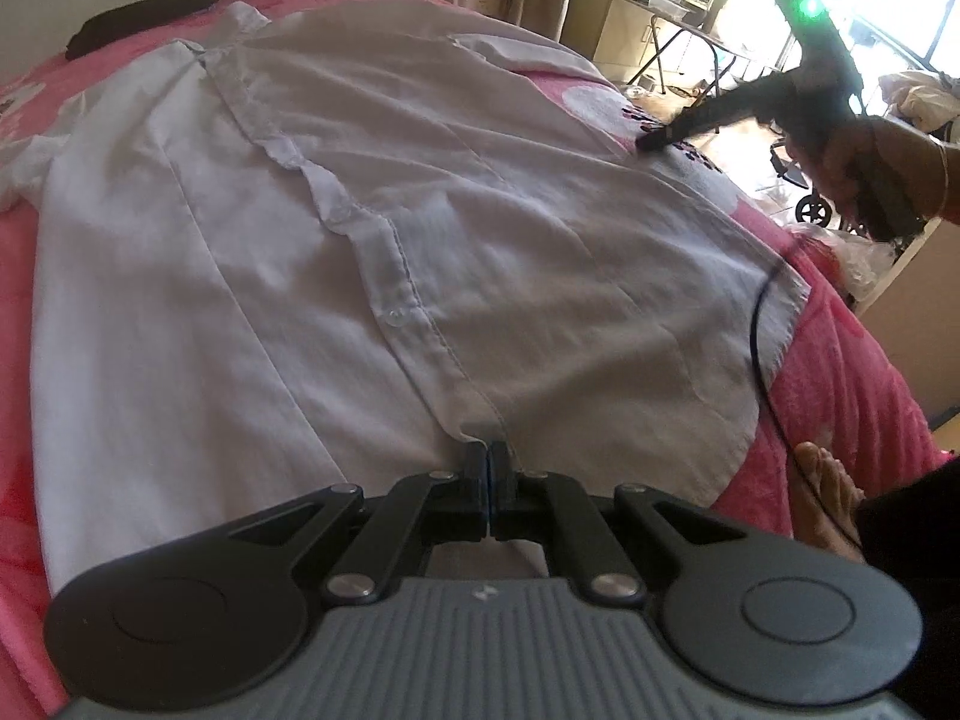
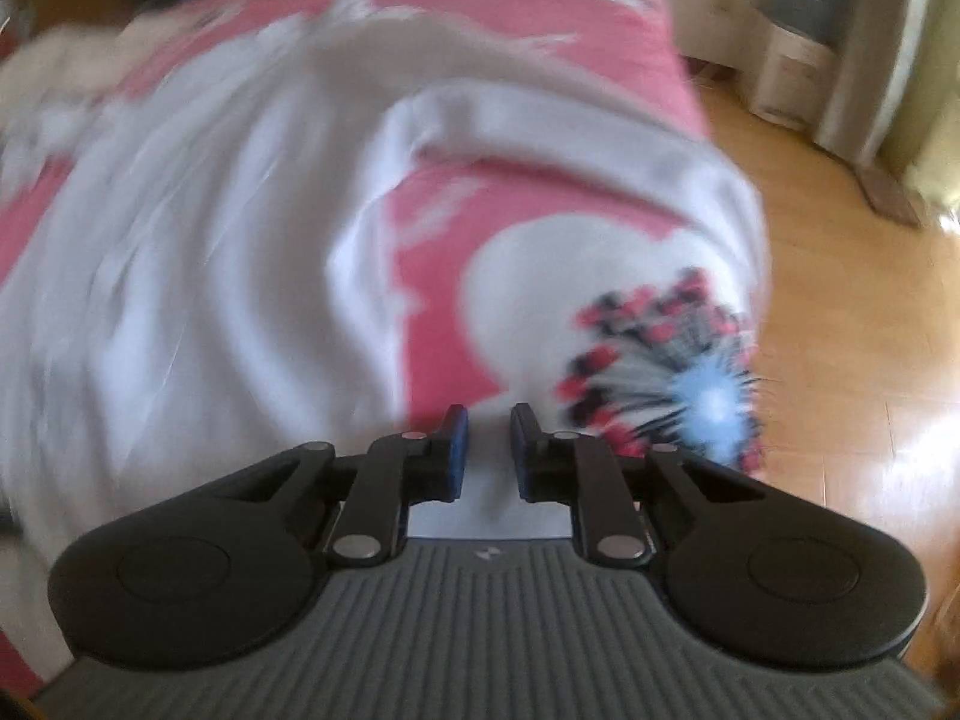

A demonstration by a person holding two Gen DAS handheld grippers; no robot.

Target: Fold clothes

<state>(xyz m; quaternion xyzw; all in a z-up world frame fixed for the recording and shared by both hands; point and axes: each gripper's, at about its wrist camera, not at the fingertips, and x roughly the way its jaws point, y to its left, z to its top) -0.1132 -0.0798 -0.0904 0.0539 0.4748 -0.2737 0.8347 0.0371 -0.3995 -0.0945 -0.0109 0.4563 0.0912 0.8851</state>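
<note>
The left gripper (image 1: 489, 450) is pinched shut on the near hem of the white shirt (image 1: 372, 252), which lies spread ahead of it over the pink blanket (image 1: 840, 360). The right gripper (image 2: 489, 420), jaws narrowly apart and empty, hovers beside the shirt's right edge; no writing is legible.

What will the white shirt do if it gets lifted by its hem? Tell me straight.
The white shirt will probably sag and drape rather than hold shape: it lies flat with soft wrinkles on the pink bedspread. It looks thin, so likely light. Its open button placket may let the two fronts part. The left gripper, shut at the hem, pinches only one spot.
</note>
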